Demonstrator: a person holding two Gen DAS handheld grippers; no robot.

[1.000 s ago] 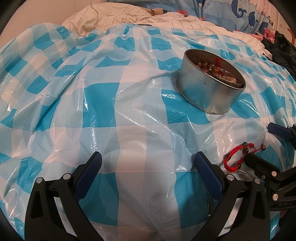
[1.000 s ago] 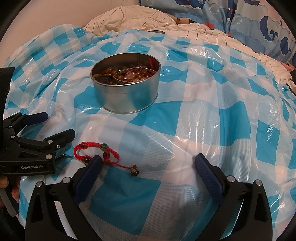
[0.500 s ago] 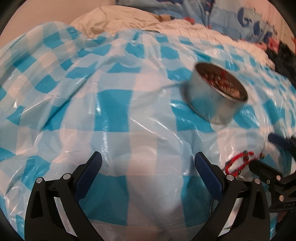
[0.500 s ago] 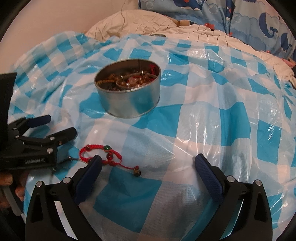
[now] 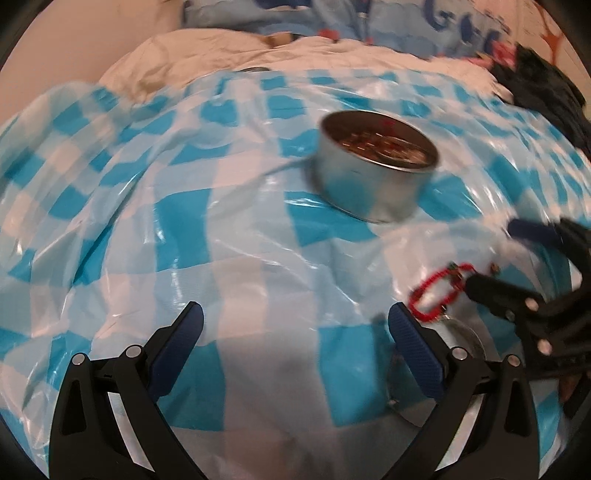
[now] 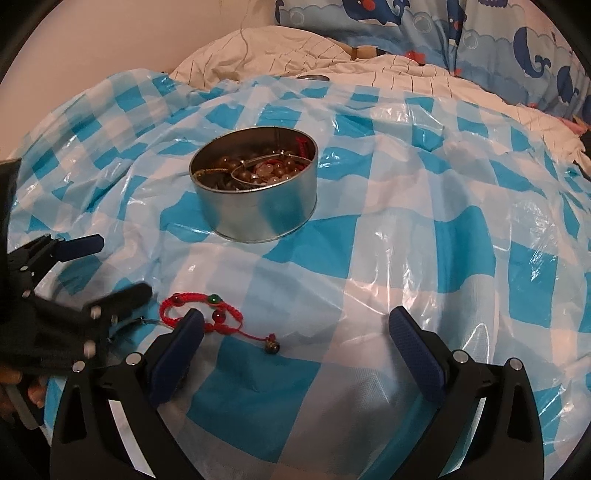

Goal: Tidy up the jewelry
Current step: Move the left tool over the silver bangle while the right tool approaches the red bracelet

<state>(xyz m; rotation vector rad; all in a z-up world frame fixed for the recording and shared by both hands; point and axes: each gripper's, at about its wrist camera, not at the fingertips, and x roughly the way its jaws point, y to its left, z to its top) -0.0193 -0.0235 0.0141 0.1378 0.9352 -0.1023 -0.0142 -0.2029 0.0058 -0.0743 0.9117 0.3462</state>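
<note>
A round metal tin (image 6: 258, 206) (image 5: 373, 184) holding beaded jewelry stands on the blue-and-white checked plastic sheet (image 6: 406, 229). A red cord bracelet (image 6: 207, 308) (image 5: 437, 291) with dark and green beads lies flat on the sheet in front of the tin. My right gripper (image 6: 295, 328) is open; its left finger hides part of the bracelet, whose beaded tail lies between the fingers. My left gripper (image 5: 295, 325) is open over bare sheet, with the bracelet just beyond its right finger. Each gripper shows in the other's view, the left gripper (image 6: 107, 269) and the right gripper (image 5: 498, 258).
A flat silvery disc (image 5: 461, 336), perhaps the tin's lid, lies under the left gripper's right finger. Rumpled striped bedding (image 6: 295, 55) and a whale-print pillow (image 6: 480, 33) lie behind the sheet. Dark clothing (image 5: 543, 85) sits at the far right.
Both grippers have drawn back and risen, so the tin looks farther away. The left view has swung to the right. The bracelet has stayed on the sheet.
</note>
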